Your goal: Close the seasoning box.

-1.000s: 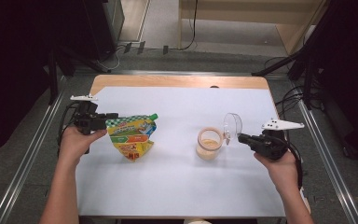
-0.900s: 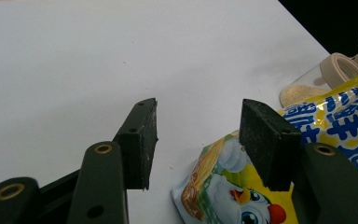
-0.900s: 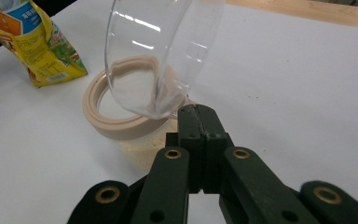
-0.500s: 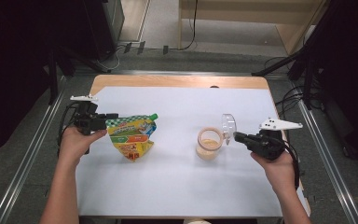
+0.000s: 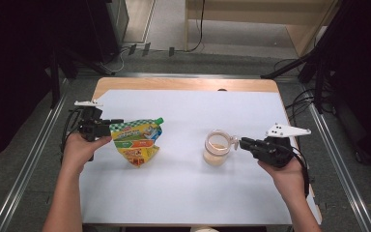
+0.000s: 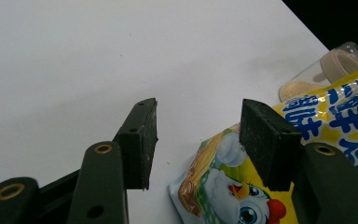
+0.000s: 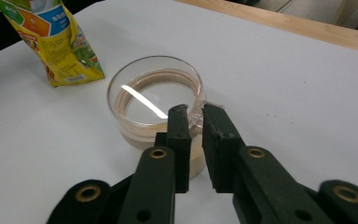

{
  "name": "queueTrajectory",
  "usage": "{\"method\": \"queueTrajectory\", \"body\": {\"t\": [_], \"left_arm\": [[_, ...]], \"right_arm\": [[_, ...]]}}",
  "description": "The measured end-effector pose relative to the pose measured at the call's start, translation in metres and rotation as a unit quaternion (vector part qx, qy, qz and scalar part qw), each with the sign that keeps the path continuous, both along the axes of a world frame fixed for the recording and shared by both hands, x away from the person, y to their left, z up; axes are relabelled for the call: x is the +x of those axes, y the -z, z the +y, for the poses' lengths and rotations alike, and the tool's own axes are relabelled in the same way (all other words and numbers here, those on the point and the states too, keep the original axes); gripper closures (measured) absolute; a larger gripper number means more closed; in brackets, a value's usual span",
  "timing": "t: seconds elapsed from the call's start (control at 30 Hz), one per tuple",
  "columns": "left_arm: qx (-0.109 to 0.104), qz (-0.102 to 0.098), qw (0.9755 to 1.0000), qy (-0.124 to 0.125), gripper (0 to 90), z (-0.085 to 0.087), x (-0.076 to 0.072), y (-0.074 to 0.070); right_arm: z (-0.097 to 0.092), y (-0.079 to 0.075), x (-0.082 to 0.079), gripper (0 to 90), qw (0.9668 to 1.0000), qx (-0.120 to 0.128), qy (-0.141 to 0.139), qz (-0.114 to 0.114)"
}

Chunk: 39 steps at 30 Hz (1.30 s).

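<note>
On the white sheet, high view: two things and two hand-held grippers, well apart left and right.
Table (image 5: 183,198): wooden edge at the far side, white sheet over most of it.
Pouch (image 5: 137,141): yellow and green printed spout pouch, left of centre; propped up, leaning.
Pouch axis: long axis runs from its green cap (image 5: 159,121) at the upper right down to its narrow bottom end nearest the person; cap points away from the left hand, toward the right and far side.
Left gripper (image 5: 110,123): at the pouch's upper left corner, held level, pointing right.
Left claw state: in the left gripper view the jaws stand apart with bare white sheet between them; the pouch lies against the outer side of the right-hand pad (image 6: 265,140). Whether that pad presses on it, cannot tell; nothing is clenched between the pads.
Jar (image 5: 216,149): clear glass, right of centre, upright, pale powder in the bottom; mouth faces up.
Jar lid (image 7: 154,95): clear hinged lid lying over the mouth, hinge tab toward the right gripper.
Right gripper (image 5: 244,143): level, pointing left at the jar's rim.
Right claw state: jaws have just been opening; narrow gap, the clear tab sits between the pads, no firm pinch visible.
</note>
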<state>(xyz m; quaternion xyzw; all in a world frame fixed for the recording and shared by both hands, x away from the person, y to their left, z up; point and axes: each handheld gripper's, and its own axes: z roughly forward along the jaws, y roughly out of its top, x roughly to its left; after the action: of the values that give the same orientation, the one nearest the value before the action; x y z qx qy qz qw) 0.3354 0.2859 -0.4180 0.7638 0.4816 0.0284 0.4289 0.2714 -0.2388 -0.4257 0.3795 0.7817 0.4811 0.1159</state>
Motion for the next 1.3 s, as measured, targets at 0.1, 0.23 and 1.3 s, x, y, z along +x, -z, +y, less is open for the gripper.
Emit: {"method": "queueTrajectory", "body": {"t": [0.1,0.23,1.3], "left_arm": [[0.0,0.001,1.0,-0.001,47.3,0.0,0.001,0.001],[0.002,0.002,1.0,0.002,47.2,-0.001,0.0,0.001],[0.011,0.003,0.9999,0.004,47.1,-0.002,0.002,0.005]], "right_arm": [[-0.004,0.004,0.002,73.2,1.0,-0.001,0.005,0.006],[-0.009,0.01,0.004,66.5,0.9999,-0.003,0.013,0.002],[-0.041,0.053,0.015,31.2,0.9969,-0.005,0.077,0.012]]}}
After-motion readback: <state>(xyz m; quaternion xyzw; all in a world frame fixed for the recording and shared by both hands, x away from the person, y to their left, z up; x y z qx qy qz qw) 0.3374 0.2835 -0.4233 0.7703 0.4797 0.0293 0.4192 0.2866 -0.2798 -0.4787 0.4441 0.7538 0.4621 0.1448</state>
